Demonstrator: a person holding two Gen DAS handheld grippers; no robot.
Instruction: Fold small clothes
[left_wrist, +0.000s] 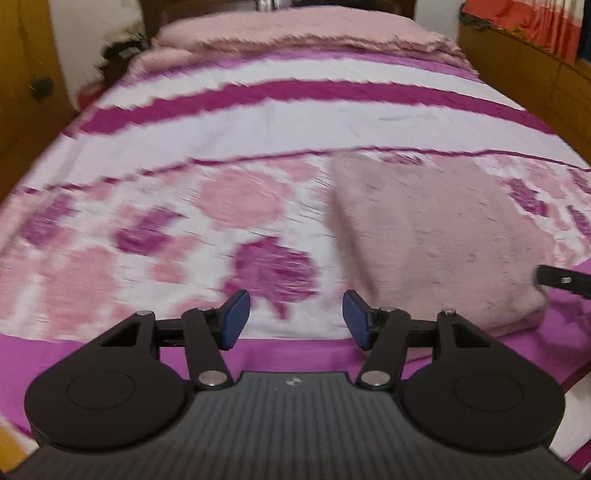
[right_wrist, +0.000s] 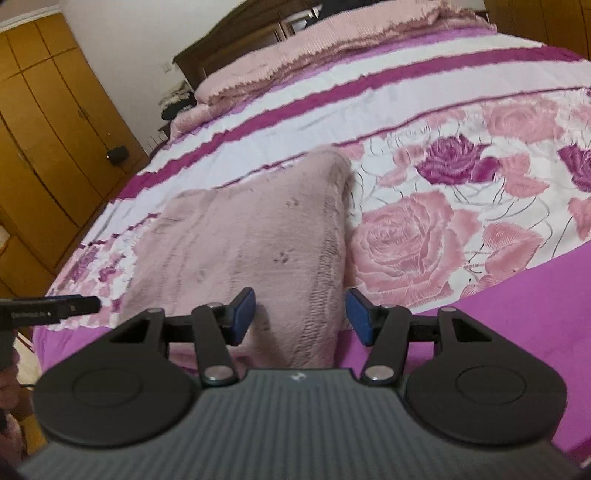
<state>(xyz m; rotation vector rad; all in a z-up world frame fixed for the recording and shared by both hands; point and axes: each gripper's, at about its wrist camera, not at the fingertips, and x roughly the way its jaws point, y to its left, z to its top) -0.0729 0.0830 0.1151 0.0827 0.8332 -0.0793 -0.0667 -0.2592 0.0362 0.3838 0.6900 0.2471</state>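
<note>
Jaws wide, empty on left gripper (left_wrist: 295, 319) and right gripper (right_wrist: 301, 317); pink cloth (right_wrist: 251, 240) lies folded at 12 o'clock of right gripper on bedspread (right_wrist: 517, 332); likely between folds; next: pinch near edge

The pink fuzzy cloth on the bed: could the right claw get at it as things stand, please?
Probably yes: the right claw is open right over the near edge of the pink fuzzy cloth, with nothing between them.
</note>
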